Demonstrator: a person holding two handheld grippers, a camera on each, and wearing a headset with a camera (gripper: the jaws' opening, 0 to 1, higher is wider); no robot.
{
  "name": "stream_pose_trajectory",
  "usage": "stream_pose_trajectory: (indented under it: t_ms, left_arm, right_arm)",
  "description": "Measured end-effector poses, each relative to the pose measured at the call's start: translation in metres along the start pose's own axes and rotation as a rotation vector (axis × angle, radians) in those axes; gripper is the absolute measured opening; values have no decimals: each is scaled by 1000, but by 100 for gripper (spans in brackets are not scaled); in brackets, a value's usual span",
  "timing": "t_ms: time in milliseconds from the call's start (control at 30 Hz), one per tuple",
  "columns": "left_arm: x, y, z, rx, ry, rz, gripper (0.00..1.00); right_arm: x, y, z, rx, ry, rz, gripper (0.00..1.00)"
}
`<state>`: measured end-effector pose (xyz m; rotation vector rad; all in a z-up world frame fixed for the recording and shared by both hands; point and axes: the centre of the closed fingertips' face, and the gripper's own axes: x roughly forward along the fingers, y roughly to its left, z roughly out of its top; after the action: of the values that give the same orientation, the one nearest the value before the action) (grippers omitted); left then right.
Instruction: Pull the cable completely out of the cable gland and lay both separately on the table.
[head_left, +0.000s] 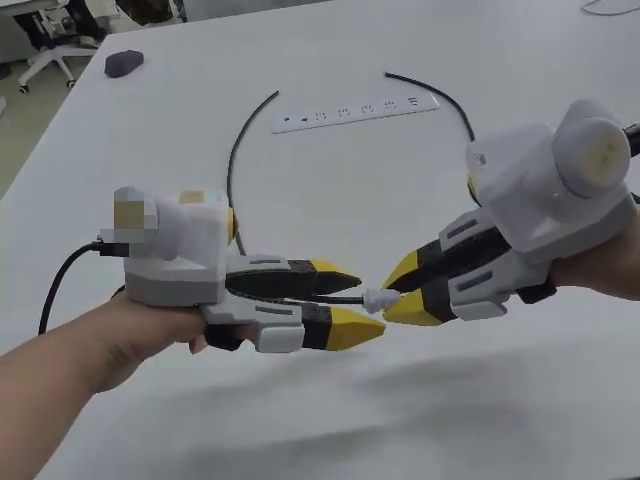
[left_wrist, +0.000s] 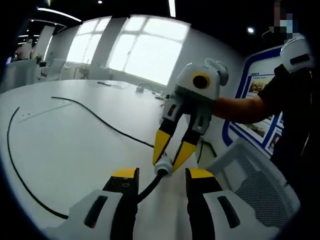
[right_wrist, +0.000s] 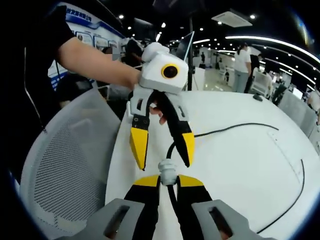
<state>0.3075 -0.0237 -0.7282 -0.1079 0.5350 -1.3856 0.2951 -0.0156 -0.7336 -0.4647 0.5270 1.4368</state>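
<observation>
A small white cable gland hangs above the white table on the end of a black cable. My right gripper is shut on the gland, jaws close on either side of it. My left gripper faces it tip to tip and stands open. The cable runs back between its spread jaws, close to one of them. In the left gripper view the right gripper pinches the gland just ahead of my left gripper. From the gland the cable trails off over the table.
A white power strip lies at the back of the table between two black cable arcs. A dark lump sits far left. A white mesh chair stands beside the table edge. People stand far behind.
</observation>
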Motion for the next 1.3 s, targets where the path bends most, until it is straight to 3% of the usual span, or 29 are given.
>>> stream_pose_trajectory:
  t_ms: [333, 700, 867, 933, 1033, 1100, 1133, 1300]
  left_arm:
    - [1, -4, 2, -43, -14, -37, 19]
    - [0, -10, -2, -42, -3, -64, 16]
    - [-1, -16, -1, 31, 2, -88, 15]
    - [-1, -14, 0, 29, 6, -76, 15]
    - [-4, -14, 4, 41, -3, -65, 15]
    - [-5, -14, 7, 55, -10, -70, 15]
    - [-5, -12, 10, 115, -13, -59, 15]
    - [-7, -16, 14, 182, -15, -65, 15]
  right_arm:
    - [1, 2, 1, -17, 5, 14, 7]
    - [3, 5, 0, -19, 9, 31, 7]
    - [2, 10, 2, -47, 23, 42, 8]
    - [3, 6, 3, -16, 40, 31, 8]
    - [0, 3, 7, 71, 7, 47, 9]
    - [-2, 4, 10, 153, -18, 86, 9]
    - [-4, 2, 12, 202, -41, 97, 10]
    - [-7, -2, 12, 308, -76, 171, 9]
